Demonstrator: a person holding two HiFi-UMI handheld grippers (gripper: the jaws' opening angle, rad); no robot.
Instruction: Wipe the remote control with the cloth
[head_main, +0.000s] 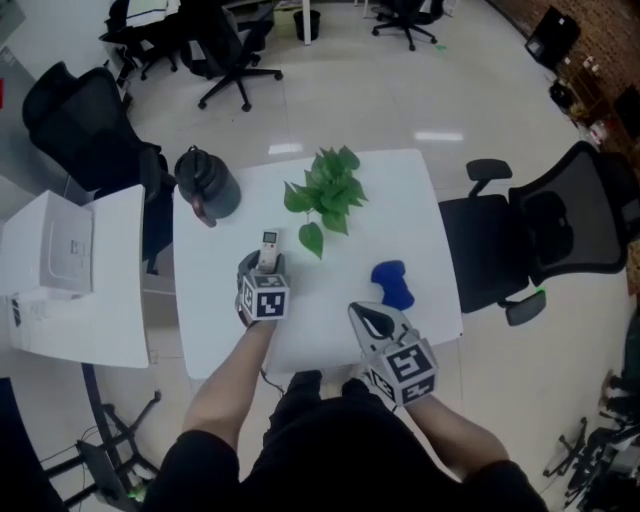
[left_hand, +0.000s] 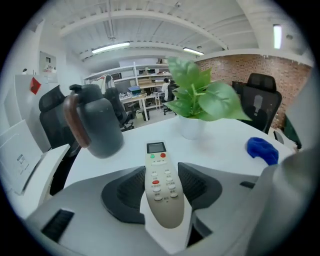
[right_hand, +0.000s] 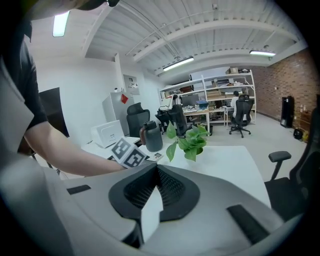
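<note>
Left tongs (left_hand: 162, 194) clamp the remote control (left_hand: 159, 165) before the potted plant (left_hand: 197, 97), likely steadying it for wiping. Right tongs (right_hand: 156, 189) are pressed together and empty, with the blue cloth (head_main: 393, 284) lying right of that plant.

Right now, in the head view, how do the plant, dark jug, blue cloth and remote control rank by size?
1. Plant, barely ahead of the dark jug: too close to be sure.
2. Blue cloth.
3. Remote control, partly hidden by the left gripper.

Remote (left_hand: 160, 185) beige, red/green btns; cloth (head_main: 393, 284) blue; plant (head_main: 326, 190) green; jug (head_main: 207, 183) dk grey; table (head_main: 400, 220) white.
</note>
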